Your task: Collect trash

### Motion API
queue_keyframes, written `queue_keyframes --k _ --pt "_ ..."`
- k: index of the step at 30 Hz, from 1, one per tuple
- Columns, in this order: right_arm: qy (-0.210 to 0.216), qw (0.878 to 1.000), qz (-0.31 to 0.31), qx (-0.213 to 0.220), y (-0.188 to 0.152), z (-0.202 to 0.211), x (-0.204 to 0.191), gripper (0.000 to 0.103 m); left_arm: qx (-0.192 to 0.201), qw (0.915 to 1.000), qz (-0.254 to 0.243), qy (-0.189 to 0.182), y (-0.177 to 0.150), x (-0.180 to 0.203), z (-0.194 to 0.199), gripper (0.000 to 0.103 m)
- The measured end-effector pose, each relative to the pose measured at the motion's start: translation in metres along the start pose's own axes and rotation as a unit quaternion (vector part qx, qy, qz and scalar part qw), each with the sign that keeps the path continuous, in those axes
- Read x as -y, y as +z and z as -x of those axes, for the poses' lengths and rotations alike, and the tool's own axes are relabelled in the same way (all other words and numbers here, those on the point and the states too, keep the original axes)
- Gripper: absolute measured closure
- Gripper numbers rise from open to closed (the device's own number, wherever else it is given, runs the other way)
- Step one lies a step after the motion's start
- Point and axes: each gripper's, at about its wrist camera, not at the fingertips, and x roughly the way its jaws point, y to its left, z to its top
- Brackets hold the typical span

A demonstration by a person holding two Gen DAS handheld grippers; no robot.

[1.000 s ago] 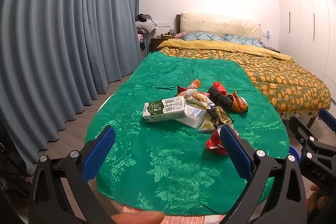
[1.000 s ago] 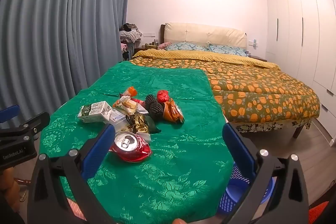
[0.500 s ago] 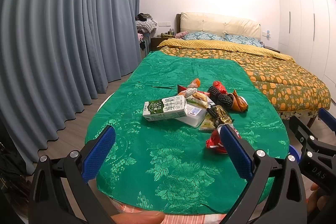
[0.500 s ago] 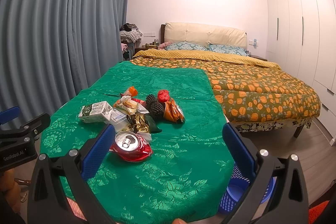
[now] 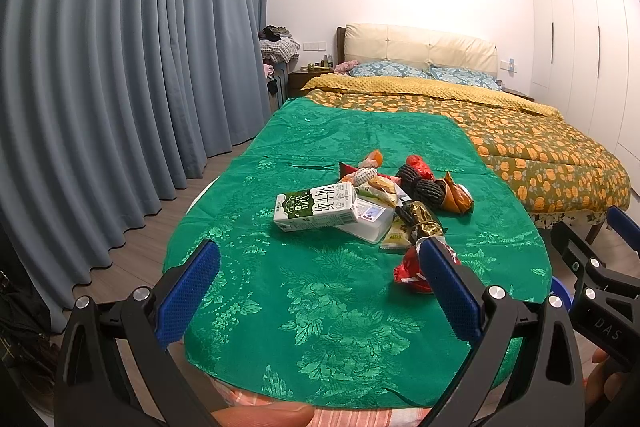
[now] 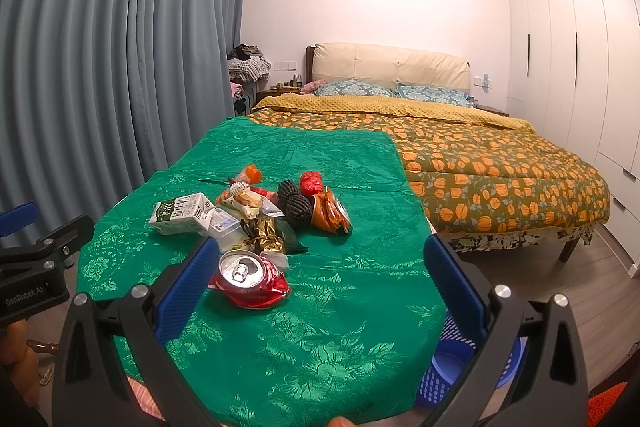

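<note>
Both tools hung wide open and empty above the near edge of the green-clothed desk (image 5: 340, 307): the left tool (image 5: 320, 283) and the right tool (image 6: 322, 279), touching nothing. The trash lay piled mid-desk: a milk carton (image 5: 316, 207), wrappers (image 6: 264, 231), and a crushed red can (image 6: 250, 281) nearest the right tool. A blue basket (image 6: 452, 371) stood on the floor beside the desk.

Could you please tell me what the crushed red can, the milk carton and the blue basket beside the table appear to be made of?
Crushed red can: thin metal, probably aluminium; shiny silver top with pull-tab opening, dented glossy wall.
Milk carton: coated paperboard, judging by its folded box shape and smooth printed faces.
Blue basket: looks like moulded plastic; uniform colour, perforated lattice wall, slight sheen.
</note>
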Motion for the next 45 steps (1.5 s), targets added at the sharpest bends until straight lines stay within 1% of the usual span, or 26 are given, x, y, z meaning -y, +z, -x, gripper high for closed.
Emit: queue_keyframes --k 45 --pt "0.0 1.0 0.0 0.0 -0.0003 0.0009 -0.0011 0.004 -0.001 1.0 0.002 0.002 -0.003 -0.0068 -0.0024 0.004"
